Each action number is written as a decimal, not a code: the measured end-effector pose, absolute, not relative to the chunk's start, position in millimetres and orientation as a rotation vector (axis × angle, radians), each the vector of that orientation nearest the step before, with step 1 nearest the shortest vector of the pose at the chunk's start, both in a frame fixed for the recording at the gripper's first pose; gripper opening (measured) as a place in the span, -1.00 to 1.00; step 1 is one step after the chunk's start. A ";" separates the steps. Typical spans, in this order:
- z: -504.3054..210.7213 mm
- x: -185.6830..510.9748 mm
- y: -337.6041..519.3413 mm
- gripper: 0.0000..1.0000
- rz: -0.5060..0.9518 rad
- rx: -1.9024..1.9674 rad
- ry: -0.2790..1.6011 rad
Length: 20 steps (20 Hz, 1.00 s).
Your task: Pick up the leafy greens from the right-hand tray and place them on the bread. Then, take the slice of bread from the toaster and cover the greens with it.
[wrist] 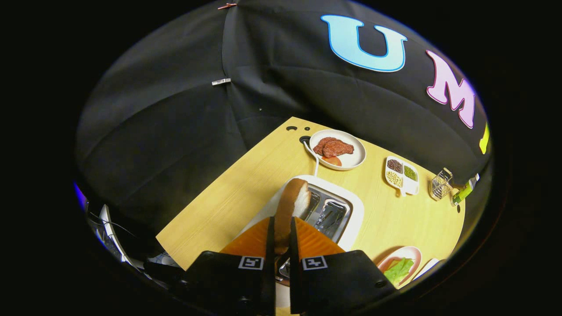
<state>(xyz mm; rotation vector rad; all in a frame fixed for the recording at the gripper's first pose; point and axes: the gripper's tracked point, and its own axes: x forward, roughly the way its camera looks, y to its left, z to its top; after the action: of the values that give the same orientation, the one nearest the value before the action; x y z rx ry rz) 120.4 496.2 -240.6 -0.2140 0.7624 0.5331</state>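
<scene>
Hand-held gripper (pixel 281 235) clamped w/ both fingers on bread slice (pixel 292 206), held above white toaster (pixel 347 210) slots. Leafy greens (pixel 398 270) lay on pink plate (pixel 410 251), near right. Plate w/ meat (pixel 337 149) sat far side of tabletop (pixel 228 206).

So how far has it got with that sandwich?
Greens already lie on the pink plate, though I can't make out bread beneath them. In hand: the gripper has its fingers shut on the bread slice, lifted above the toaster. Left: carrying it over and covering the greens.
</scene>
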 end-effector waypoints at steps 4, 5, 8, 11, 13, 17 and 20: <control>-231.3 115.4 495.1 -0.65 0.557 -0.197 0.762; -225.5 115.5 494.7 -0.66 0.556 -0.183 0.754; -197.5 118.6 489.7 -0.66 0.560 -0.150 0.716; -161.5 126.3 477.4 -0.67 0.561 -0.109 0.659; -140.1 133.9 461.9 -0.66 0.547 -0.085 0.621; -107.2 147.0 416.6 -0.66 0.500 -0.029 0.565; -104.1 151.9 375.7 -0.66 0.454 -0.014 0.562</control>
<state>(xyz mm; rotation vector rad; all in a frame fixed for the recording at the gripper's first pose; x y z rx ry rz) 151.9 375.7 -104.1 -0.0140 0.5616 0.4537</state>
